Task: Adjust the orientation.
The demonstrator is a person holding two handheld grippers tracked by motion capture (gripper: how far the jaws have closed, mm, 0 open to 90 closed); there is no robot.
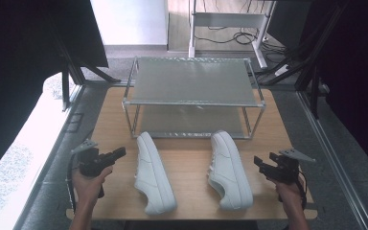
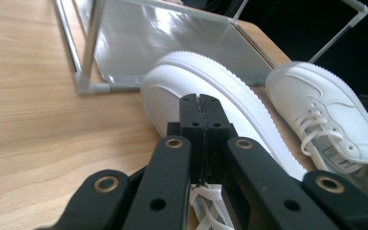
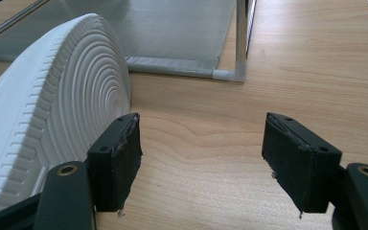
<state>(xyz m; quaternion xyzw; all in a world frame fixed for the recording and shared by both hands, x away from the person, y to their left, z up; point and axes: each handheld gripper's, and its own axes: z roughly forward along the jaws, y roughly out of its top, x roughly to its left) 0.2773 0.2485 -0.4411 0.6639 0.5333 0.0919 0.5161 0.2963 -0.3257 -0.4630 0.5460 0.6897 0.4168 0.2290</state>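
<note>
Left claw [image 2: 201,139] is hiding the left shoe's [image 2: 211,91] laces and midsection; right shoe [image 3: 43,124] is running off the frame edge, upper unseen. Rack's [image 1: 191,79] lower shelf contents indiscernible.

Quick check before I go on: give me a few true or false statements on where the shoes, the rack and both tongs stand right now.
1. The left tongs are shut on nothing. True.
2. The right tongs are shut. False: they are open, with bare table between them.
3. Both shoes sit on the rack. False: the left shoe and right shoe lie on the table in front of it.
4. The rack's top shelf is bare. True.
</note>
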